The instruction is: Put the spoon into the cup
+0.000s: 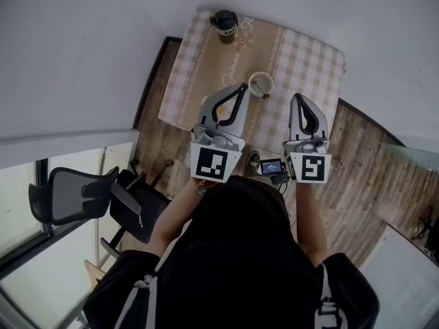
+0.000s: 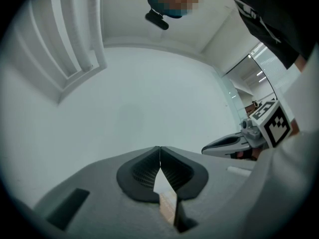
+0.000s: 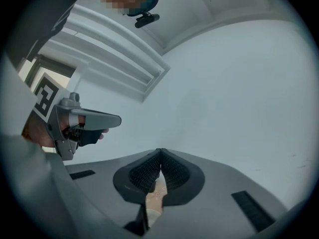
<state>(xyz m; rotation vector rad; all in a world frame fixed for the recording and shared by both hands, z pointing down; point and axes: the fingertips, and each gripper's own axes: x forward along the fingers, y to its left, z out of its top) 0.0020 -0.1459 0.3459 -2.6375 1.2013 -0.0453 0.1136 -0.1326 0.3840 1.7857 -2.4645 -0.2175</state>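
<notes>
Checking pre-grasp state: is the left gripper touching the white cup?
Apart. Left gripper view shows the left gripper shut, only wall past its tips, no white cup.

Office-like room: mesh chair [image 1: 68, 194], wood floor [image 1: 357, 163], clothed table [image 1: 302, 60].

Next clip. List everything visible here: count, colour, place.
Small table with beige-and-white checked cloth: one, top centre of the head view.
Round white cup: one, on the cloth near its near edge, just ahead of the left gripper.
Dark lidded tumbler: one, at the cloth's far edge.
Black mesh office chair: one, lower left.
Wood-plank floor: brown, under the table and chair.
Small device with a lit screen: one, between the marker cubes.
Left gripper: grey, jaws shut, empty.
Right gripper: grey, jaws shut, empty.
Person: black top, seen from above.
</notes>
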